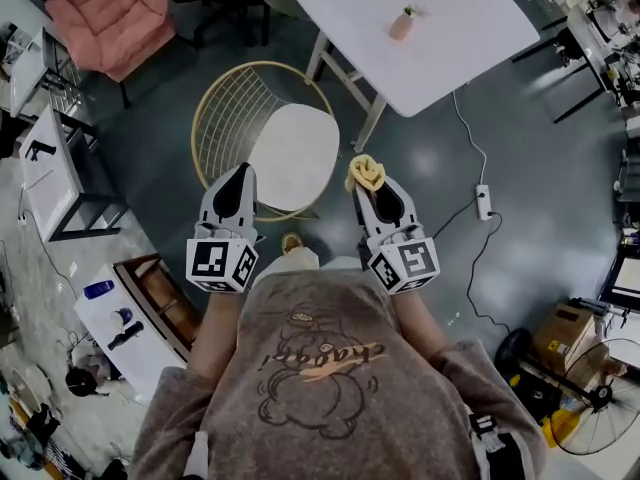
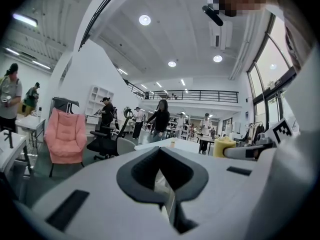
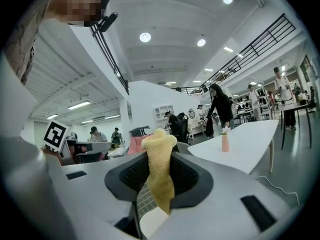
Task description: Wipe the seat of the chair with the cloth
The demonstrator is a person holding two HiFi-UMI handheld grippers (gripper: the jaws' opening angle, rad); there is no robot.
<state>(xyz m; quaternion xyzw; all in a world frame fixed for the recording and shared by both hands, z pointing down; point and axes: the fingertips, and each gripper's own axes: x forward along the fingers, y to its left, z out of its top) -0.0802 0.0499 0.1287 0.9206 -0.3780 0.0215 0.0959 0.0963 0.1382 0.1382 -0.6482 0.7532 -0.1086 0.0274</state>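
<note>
Cloth (image 3: pixel 159 176) sits pinched in right tongs (image 1: pixel 367 182) beside seat (image 1: pixel 293 153) edge; left tongs (image 1: pixel 240 174) closed, empty.

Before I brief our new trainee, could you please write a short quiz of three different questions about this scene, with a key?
1. True or false: the left gripper holds the yellow cloth.
2. Where is the cloth relative to the chair's white seat? A) spread on it; B) beside it, clamped in the right gripper; C) under it.
3. Fill in: the small pink vase stands on the white ____.
Key: 1 false, the left gripper is shut and empty; 2 B; 3 table.
</note>
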